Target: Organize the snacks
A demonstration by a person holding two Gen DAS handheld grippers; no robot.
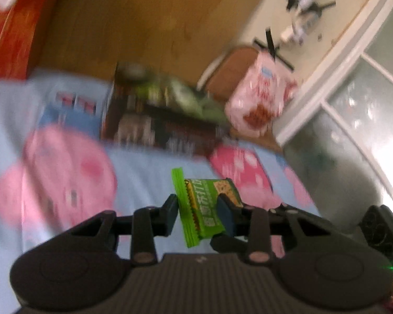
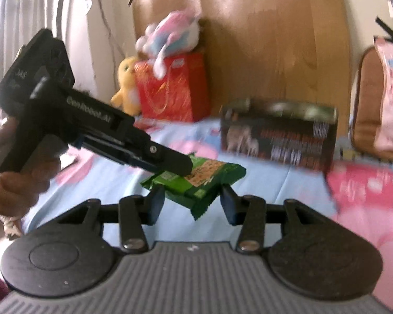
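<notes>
My left gripper (image 1: 199, 210) is shut on a green cracker packet (image 1: 205, 206), held edge-on above the blue cartoon bedsheet (image 1: 144, 167). In the right wrist view the left gripper (image 2: 182, 168) comes in from the left, holding that same green packet (image 2: 196, 178) in the air. My right gripper (image 2: 192, 204) is open, its fingers standing on either side of the packet's lower end without clamping it. A dark snack box (image 2: 277, 136) with green packets inside stands on the bed behind; it also shows in the left wrist view (image 1: 159, 115).
A pink snack bag (image 1: 259, 99) rests on a brown chair (image 2: 366, 110) at the right. A red box (image 2: 170, 86) with plush toys (image 2: 167, 36) stands at the wooden headboard (image 2: 262, 47). A glass door (image 1: 353, 99) is to the right.
</notes>
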